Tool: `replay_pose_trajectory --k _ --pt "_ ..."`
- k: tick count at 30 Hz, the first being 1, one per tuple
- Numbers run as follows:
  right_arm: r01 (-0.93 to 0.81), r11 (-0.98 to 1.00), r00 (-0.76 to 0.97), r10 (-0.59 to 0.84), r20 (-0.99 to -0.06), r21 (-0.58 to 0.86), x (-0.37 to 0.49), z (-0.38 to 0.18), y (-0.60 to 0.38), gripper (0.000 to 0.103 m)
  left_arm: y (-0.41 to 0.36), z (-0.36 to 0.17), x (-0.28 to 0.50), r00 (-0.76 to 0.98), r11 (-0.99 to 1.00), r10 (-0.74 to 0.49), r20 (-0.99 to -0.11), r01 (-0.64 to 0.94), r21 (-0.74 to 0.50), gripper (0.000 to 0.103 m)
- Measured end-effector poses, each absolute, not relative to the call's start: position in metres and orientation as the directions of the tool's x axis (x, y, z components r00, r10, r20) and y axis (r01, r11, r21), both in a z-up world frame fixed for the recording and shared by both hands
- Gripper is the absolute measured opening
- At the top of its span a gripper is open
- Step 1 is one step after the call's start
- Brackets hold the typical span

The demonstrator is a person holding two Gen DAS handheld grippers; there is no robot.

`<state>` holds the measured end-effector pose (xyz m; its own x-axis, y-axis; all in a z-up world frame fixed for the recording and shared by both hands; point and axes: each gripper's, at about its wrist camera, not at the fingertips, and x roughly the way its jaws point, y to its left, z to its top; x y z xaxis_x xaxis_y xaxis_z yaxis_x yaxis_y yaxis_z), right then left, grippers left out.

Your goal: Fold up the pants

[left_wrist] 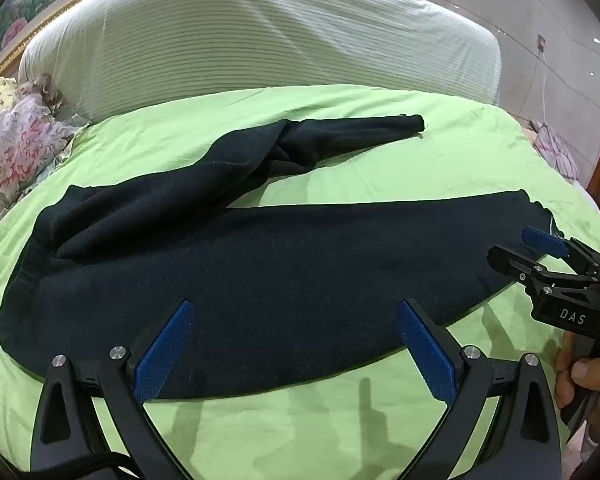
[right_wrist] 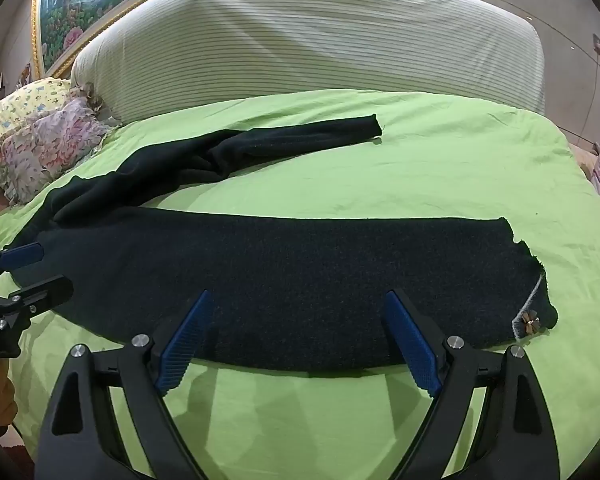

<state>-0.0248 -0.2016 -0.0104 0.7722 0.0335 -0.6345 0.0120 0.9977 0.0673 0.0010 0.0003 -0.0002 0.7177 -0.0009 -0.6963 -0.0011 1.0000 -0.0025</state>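
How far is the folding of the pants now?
Done: the dark pants lie spread on the green sheet, near leg flat, far leg twisted and apart. In hand: nothing; left gripper and right gripper are open at the near edge. Left: every fold.
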Motion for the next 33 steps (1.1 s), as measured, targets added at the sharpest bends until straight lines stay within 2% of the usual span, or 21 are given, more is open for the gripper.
replay_pose_trajectory --k 23,33 --pt "0.015 0.998 0.774 0.030 -0.633 0.066 -0.023 -0.009 -0.200 0.088 0.000 -0.008 0.007 0.707 1.000 -0.019 -0.707 0.000 -0.027 0.101" --pt "0.018 0.996 0.807 0.038 -0.589 0.090 -0.026 -0.008 -0.200 0.088 -0.001 -0.010 0.012 0.708 0.999 -0.030 -0.705 0.005 -0.038 0.101"
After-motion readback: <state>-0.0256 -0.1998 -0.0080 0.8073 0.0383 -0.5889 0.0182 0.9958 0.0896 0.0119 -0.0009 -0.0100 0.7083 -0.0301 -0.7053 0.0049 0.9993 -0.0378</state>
